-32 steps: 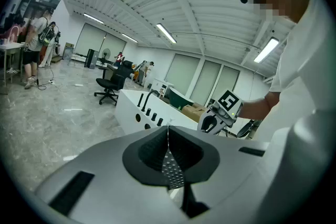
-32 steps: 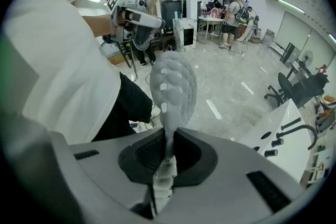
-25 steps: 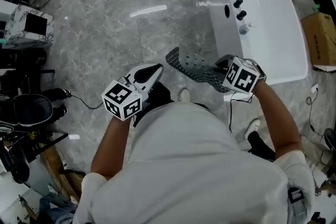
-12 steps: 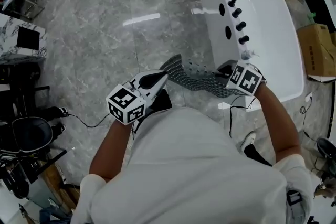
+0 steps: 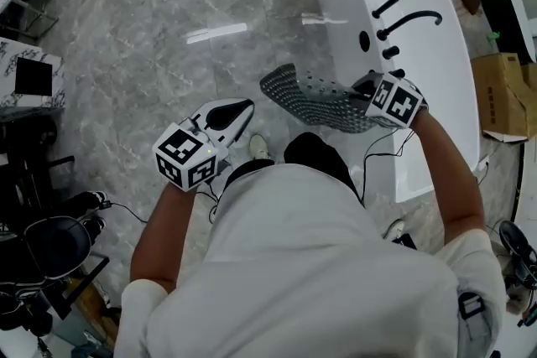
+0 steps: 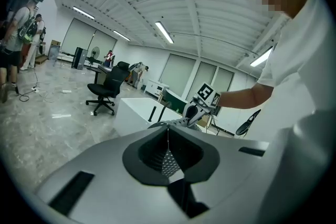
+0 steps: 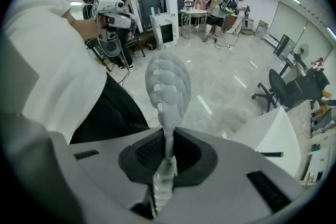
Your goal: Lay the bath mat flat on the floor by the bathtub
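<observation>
The grey perforated bath mat (image 5: 323, 101) hangs in the air beside the white bathtub (image 5: 419, 54), above the marble floor. My right gripper (image 5: 365, 92) is shut on its right end; in the right gripper view the mat (image 7: 167, 84) runs edge-on from between the jaws. My left gripper (image 5: 243, 109) sits a short way left of the mat's free end, apart from it, jaws together with nothing held. From the left gripper view I see the mat (image 6: 173, 122) and the right gripper (image 6: 193, 112) ahead, with the tub (image 6: 134, 113) behind.
A cardboard box (image 5: 503, 88) lies right of the tub. Black chairs and stands (image 5: 42, 239) crowd the left edge, with a cable (image 5: 126, 210) on the floor. An office chair (image 6: 107, 89) stands beyond the tub. My white shoe (image 5: 258, 147) is below the mat.
The right gripper has kept hold of the mat and carried it a little up and along the tub. The left gripper has drifted slightly left, still empty.
</observation>
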Demonstrator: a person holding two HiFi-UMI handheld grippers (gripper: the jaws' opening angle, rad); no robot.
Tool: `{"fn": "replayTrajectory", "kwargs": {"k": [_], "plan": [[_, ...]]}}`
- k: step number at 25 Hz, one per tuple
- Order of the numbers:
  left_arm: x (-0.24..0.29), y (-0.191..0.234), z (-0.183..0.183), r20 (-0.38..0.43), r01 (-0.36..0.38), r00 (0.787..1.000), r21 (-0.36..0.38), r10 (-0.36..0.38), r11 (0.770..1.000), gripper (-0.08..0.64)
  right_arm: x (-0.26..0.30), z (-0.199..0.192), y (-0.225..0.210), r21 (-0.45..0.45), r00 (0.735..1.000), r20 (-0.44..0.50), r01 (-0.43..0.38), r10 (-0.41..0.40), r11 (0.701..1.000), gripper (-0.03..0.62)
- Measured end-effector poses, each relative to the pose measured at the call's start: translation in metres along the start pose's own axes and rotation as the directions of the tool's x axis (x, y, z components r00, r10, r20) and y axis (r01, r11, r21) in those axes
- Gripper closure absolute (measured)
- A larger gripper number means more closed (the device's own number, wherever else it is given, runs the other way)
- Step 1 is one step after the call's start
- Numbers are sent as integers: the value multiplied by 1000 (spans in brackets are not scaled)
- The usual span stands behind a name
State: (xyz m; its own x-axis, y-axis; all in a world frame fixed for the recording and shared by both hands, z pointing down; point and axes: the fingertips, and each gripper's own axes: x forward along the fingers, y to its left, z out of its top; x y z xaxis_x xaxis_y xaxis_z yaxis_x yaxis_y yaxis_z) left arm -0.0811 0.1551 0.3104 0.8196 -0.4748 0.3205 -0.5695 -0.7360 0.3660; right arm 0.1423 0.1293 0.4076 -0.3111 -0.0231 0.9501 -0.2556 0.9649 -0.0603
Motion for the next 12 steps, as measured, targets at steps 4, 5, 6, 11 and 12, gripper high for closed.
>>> {"fn": "replayTrajectory", "kwargs": {"k": [4,5,6,11,12], "plan": [[5,32,14,37,-34,999,-41,36,999,541,14,22,-72,8,1000,6,16,-16,1000,563],[8,38,16,46,-40,998,-55,43,998,541,19,27,-92,12,1000,8,15,-15,1000,563],[12,46,19,52,-47,997,-65,50,997,541,24,33,-114,11,1000,9,15,-15,1000,563],[35,95,32,40,-88,995,-117,94,989,541,49,70,-226,-4,1000,7,26,-26,1000,563],[42,105,36,33,-96,994,-126,101,987,541,54,78,-249,-15,1000,3,24,-24,1000,563]]}}
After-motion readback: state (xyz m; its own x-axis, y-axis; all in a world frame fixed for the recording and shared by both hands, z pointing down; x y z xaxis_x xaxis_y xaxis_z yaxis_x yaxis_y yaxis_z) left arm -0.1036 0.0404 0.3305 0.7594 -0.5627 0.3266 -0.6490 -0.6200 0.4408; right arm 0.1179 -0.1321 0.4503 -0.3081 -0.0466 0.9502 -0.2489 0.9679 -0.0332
